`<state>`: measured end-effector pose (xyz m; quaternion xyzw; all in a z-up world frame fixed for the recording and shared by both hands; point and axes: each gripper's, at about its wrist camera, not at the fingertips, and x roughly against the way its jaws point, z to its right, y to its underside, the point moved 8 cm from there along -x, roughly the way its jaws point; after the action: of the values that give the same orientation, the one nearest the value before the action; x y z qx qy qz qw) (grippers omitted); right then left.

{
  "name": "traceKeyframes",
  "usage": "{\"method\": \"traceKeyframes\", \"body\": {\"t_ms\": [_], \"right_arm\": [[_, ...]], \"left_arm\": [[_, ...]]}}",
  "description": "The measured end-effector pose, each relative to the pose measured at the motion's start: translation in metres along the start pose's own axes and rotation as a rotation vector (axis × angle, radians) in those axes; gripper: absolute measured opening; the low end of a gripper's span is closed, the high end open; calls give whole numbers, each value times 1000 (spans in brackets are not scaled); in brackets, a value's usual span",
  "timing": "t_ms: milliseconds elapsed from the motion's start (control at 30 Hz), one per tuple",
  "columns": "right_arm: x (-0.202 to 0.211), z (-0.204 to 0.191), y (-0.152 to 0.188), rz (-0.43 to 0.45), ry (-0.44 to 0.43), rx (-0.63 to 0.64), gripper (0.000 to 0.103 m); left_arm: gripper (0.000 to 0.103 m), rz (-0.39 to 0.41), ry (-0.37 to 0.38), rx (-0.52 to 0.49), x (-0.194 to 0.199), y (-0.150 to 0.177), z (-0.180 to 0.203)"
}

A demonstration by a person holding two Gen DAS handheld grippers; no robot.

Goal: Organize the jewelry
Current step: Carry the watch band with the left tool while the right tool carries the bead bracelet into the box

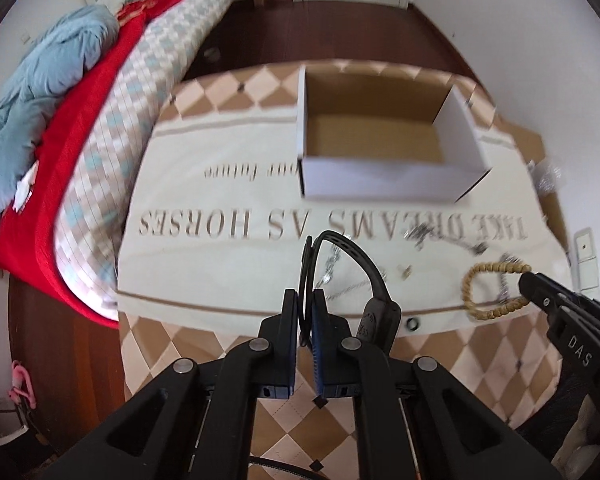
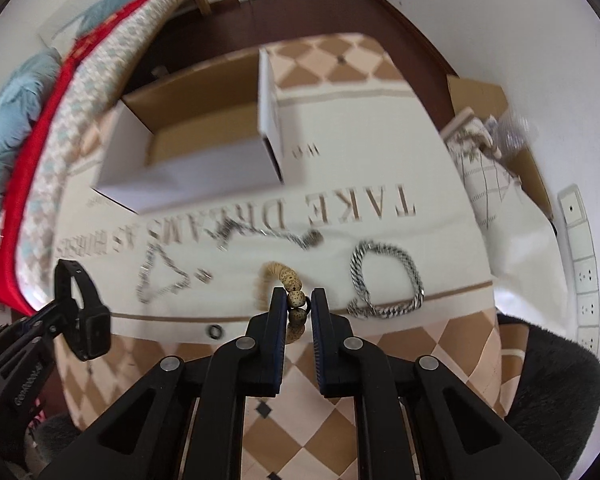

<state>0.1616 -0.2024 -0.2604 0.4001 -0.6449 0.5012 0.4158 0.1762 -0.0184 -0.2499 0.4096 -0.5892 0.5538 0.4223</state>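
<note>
My left gripper (image 1: 307, 300) is shut on the strap of a black smartwatch (image 1: 374, 300), held above the table's near edge; it also shows in the right wrist view (image 2: 86, 320). My right gripper (image 2: 298, 300) is shut on a tan beaded bracelet (image 2: 278, 276), which shows in the left wrist view (image 1: 488, 288). An open white cardboard box (image 1: 380, 140) stands at the back of the table (image 2: 204, 152). A thick silver chain bracelet (image 2: 388, 284), a thin silver chain (image 2: 160, 276) and another silver chain (image 2: 284, 236) lie on the cloth.
A small black ring (image 2: 215, 331) lies near the cloth's front stripe. A small clasp piece (image 2: 202, 276) lies beside the thin chain. A bed with red and blue bedding (image 1: 60, 140) is at left. A cardboard box with clutter (image 2: 496, 136) sits at right by the wall.
</note>
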Motion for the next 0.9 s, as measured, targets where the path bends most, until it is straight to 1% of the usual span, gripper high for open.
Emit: {"method": "traceKeyframes", "body": {"t_ms": [267, 433, 533, 600, 700, 800, 900], "right_arm": [[56, -9, -35, 85, -57, 36, 13], [88, -22, -66, 128, -110, 52, 13], [94, -31, -86, 143, -129, 72, 13], [90, -35, -97, 137, -123, 91, 13], [76, -40, -115, 110, -138, 101, 12], [53, -46, -134, 72, -145, 104, 12], [29, -53, -147, 32, -148, 114, 12]], "left_arm": [[4, 95, 38, 11, 44, -30, 14], [4, 137, 68, 21, 60, -60, 18], [4, 146, 82, 34, 61, -78, 18], [4, 136, 98, 51, 57, -93, 16], [4, 109, 125, 73, 45, -110, 14], [4, 80, 148, 84, 30, -125, 14], [4, 28, 184, 102, 9, -137, 13]]}}
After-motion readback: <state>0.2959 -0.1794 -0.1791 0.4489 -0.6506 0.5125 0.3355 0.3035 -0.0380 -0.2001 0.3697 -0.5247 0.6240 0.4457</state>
